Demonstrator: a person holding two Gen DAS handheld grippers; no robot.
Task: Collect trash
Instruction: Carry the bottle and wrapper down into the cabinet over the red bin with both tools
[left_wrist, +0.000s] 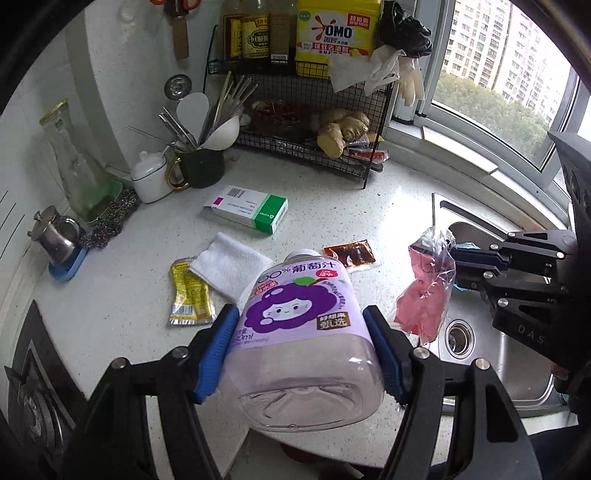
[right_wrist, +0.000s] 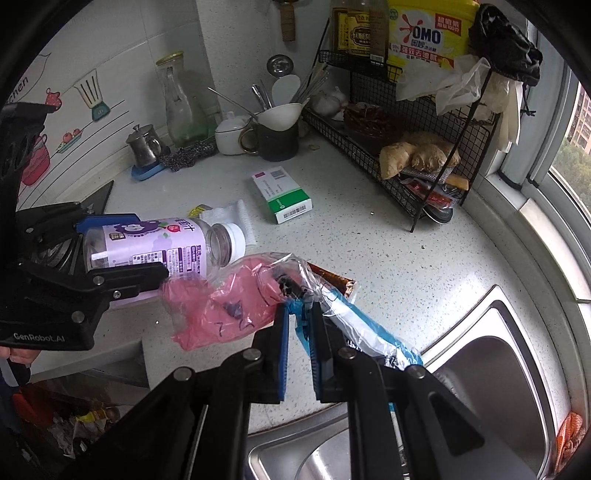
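My left gripper (left_wrist: 301, 321) is shut on an empty grape juice bottle (left_wrist: 299, 325) with a purple label, held above the counter, cap pointing away. The same bottle (right_wrist: 147, 243) shows at the left of the right wrist view, in the left gripper (right_wrist: 122, 247). My right gripper (right_wrist: 300, 306) is shut on crumpled plastic wrappers (right_wrist: 229, 306), pink and clear with a blue-white one beside it. Those wrappers (left_wrist: 424, 288) hang from the right gripper (left_wrist: 456, 266) over the sink edge. On the counter lie a yellow sachet (left_wrist: 190, 293), a folded white tissue (left_wrist: 231, 269), a brown sauce packet (left_wrist: 351, 255) and a green-white box (left_wrist: 245, 208).
A steel sink (left_wrist: 480, 350) is at the right. A black wire rack (left_wrist: 306, 122) with ginger, bottles and a yellow detergent tub stands at the back. A dark mug of utensils (left_wrist: 201, 166), white sugar pot, glass carafe and small steel pot line the wall. A stove (left_wrist: 33, 387) is at left.
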